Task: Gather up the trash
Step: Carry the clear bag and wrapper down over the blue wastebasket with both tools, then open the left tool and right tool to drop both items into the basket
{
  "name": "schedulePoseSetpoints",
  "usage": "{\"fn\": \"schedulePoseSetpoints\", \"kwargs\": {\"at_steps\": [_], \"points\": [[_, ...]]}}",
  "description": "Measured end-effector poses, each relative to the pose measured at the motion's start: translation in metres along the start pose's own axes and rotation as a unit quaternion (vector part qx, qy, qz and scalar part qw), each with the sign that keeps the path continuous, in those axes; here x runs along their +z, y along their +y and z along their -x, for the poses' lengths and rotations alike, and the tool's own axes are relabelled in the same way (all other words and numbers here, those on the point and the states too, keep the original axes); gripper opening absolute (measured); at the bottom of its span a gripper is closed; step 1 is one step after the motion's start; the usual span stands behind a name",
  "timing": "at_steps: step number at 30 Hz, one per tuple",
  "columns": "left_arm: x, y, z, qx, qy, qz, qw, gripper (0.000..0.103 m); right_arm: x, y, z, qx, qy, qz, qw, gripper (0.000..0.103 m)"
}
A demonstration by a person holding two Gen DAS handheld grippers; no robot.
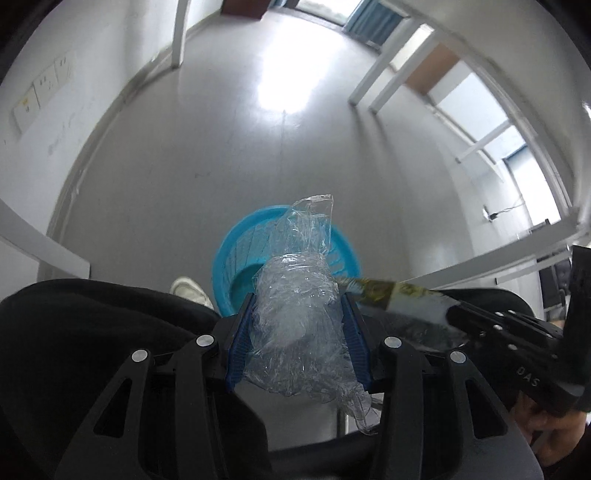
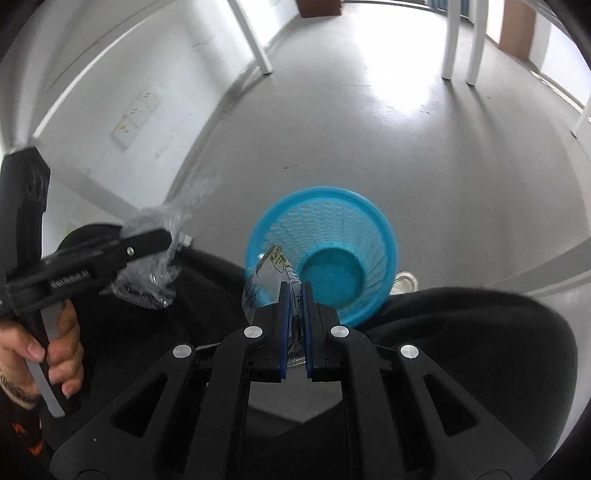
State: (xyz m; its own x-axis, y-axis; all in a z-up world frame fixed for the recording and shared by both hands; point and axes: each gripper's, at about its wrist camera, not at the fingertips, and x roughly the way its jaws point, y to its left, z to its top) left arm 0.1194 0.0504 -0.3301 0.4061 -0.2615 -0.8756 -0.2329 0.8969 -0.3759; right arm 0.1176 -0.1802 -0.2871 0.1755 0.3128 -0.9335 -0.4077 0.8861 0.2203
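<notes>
My left gripper (image 1: 298, 301) is shut on a crumpled wad of clear plastic film (image 1: 299, 325), which bulges between its blue pads and sticks up past them. Straight below stands a round blue mesh basket (image 1: 243, 254) on the floor, with nothing visible inside it. From the right, my right gripper (image 1: 452, 312) reaches in holding a flat printed wrapper (image 1: 380, 293). In the right wrist view the right gripper (image 2: 295, 285) is shut on that wrapper (image 2: 271, 266), just over the near rim of the basket (image 2: 321, 194). The left gripper (image 2: 166, 240) hangs to the left with the film (image 2: 155, 280).
The person's dark trouser legs (image 1: 92, 332) flank the basket, with a white shoe (image 1: 190, 291) beside it. White table legs (image 1: 179, 33) and a wall with sockets (image 1: 44, 88) stand on the left. More white legs (image 2: 448, 40) stand far across the grey floor (image 1: 258, 155).
</notes>
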Motion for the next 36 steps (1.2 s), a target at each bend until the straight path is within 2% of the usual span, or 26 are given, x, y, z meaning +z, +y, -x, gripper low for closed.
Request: {"fn": "schedulePoseSetpoints", "kwargs": {"at_steps": [5, 10, 14, 18, 22, 23, 24, 25, 26, 27, 30, 36], "points": [[0.019, 0.002, -0.035, 0.004, 0.034, 0.022, 0.9992, 0.045, 0.014, -0.012, -0.033, -0.017, 0.030, -0.018, 0.999, 0.006], [0.029, -0.002, -0.058, 0.013, 0.064, 0.010, 0.9978, 0.045, 0.029, -0.026, -0.071, -0.030, 0.060, -0.042, 0.997, 0.006], [0.035, 0.004, -0.079, 0.020, 0.089, 0.021, 0.9956, 0.046, 0.037, -0.035, -0.101, -0.031, 0.085, -0.065, 0.994, 0.006], [0.039, 0.004, -0.104, 0.046, 0.124, 0.019, 0.9911, 0.046, 0.041, -0.047, -0.130, -0.032, 0.110, -0.087, 0.990, 0.006], [0.042, 0.000, -0.119, 0.049, 0.135, 0.018, 0.9894, 0.046, 0.044, -0.059, -0.152, -0.035, 0.129, -0.114, 0.984, 0.009], [0.043, -0.001, -0.120, 0.045, 0.136, 0.020, 0.9894, 0.051, 0.046, -0.061, -0.155, -0.034, 0.131, -0.120, 0.984, 0.011], [0.043, 0.000, -0.120, 0.042, 0.137, 0.025, 0.9894, 0.067, 0.046, -0.063, -0.157, -0.032, 0.132, -0.127, 0.983, 0.015], [0.044, 0.002, -0.121, 0.038, 0.134, 0.032, 0.9897, 0.076, 0.047, -0.066, -0.159, -0.029, 0.132, -0.134, 0.982, 0.026], [0.045, 0.003, -0.121, 0.037, 0.126, 0.037, 0.9906, 0.081, 0.046, -0.068, -0.159, -0.025, 0.131, -0.142, 0.981, 0.038], [0.047, 0.003, -0.119, 0.038, 0.118, 0.040, 0.9914, 0.081, 0.047, -0.071, -0.162, -0.025, 0.129, -0.147, 0.980, 0.041], [0.049, 0.005, -0.114, 0.033, 0.112, 0.048, 0.9920, 0.081, 0.046, -0.073, -0.163, -0.027, 0.131, -0.150, 0.980, 0.041], [0.048, 0.012, -0.111, 0.048, 0.102, 0.042, 0.9928, 0.081, 0.046, -0.064, -0.160, -0.037, 0.126, -0.131, 0.983, 0.045]]}}
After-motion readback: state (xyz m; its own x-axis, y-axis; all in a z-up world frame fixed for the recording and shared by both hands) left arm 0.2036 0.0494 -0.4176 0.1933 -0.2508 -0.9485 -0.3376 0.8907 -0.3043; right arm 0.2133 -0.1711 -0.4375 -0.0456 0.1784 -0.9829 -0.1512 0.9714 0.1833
